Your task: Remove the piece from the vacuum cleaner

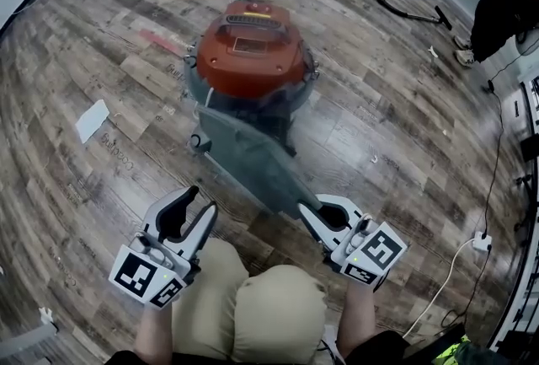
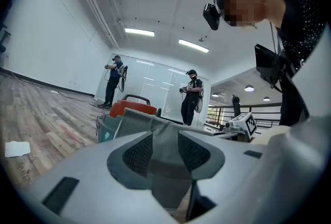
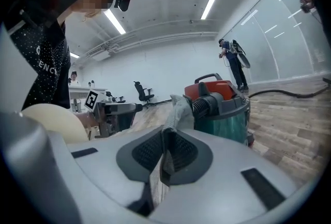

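Right tongs (image 1: 306, 212) pinching grey bag (image 1: 253, 157) of orange vacuum cleaner (image 1: 251, 51), left tongs (image 1: 200, 201) spread

Open office hall — glass wall (image 2: 150, 83), strip lights (image 2: 138, 32), desk chair (image 3: 143, 92)

I see my pale-grey left hand-held gripper (image 1: 203, 198) and right hand-held gripper (image 1: 310, 206), black-and-white marker cubes (image 1: 147, 275), beige trousers (image 1: 253, 313), black white-speckled top (image 3: 44, 57).

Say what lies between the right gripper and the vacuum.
A grey cloth bag spans the gap, from the vacuum to the right gripper, whose jaws are shut on its end. The head view shows it best.
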Available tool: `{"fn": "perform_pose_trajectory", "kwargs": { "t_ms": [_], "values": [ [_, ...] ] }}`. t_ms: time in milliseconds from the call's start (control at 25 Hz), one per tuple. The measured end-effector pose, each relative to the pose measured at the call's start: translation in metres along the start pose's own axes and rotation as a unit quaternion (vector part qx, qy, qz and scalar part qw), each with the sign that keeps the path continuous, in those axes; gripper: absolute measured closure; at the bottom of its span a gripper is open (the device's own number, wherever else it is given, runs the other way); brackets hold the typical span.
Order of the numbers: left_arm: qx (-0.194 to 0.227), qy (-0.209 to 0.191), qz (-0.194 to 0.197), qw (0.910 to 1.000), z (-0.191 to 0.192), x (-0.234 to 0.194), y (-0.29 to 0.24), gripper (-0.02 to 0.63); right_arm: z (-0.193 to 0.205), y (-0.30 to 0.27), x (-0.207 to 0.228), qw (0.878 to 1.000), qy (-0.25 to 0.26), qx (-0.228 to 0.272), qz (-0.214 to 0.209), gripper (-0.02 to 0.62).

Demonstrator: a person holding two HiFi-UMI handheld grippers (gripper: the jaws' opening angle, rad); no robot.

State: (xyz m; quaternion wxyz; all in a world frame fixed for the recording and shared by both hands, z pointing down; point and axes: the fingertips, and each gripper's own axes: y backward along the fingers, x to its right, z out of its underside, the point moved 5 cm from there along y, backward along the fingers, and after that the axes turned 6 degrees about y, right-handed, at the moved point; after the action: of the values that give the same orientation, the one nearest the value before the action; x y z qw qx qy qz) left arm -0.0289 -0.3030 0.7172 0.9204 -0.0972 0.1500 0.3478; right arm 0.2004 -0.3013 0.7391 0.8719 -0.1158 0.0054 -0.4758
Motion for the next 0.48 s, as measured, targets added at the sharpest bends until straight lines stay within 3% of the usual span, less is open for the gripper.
{"fn": "perform_pose_trajectory", "kwargs": {
  "t_ms": [120,200,400,480],
  "values": [
    [0.001,0.001,0.002,1.0,0.0,0.002,0.004,0.445,0.006,-0.001,-0.024,0.999,0.017,-0.028,-0.039,0.574],
    [0.002,0.001,0.005,1.0,-0.002,0.003,0.005,0.445,0.012,0.002,-0.035,0.998,0.02,-0.043,-0.042,0.574],
    [0.003,-0.008,0.021,0.9997,-0.008,0.011,0.003,0.445,0.011,0.019,-0.034,1.0,-0.007,-0.028,-0.003,0.574],
    [0.007,-0.016,0.024,0.9995,-0.012,0.013,0.0,0.519,0.007,0.022,-0.031,1.0,-0.012,-0.019,0.011,0.574]
  ]
}}
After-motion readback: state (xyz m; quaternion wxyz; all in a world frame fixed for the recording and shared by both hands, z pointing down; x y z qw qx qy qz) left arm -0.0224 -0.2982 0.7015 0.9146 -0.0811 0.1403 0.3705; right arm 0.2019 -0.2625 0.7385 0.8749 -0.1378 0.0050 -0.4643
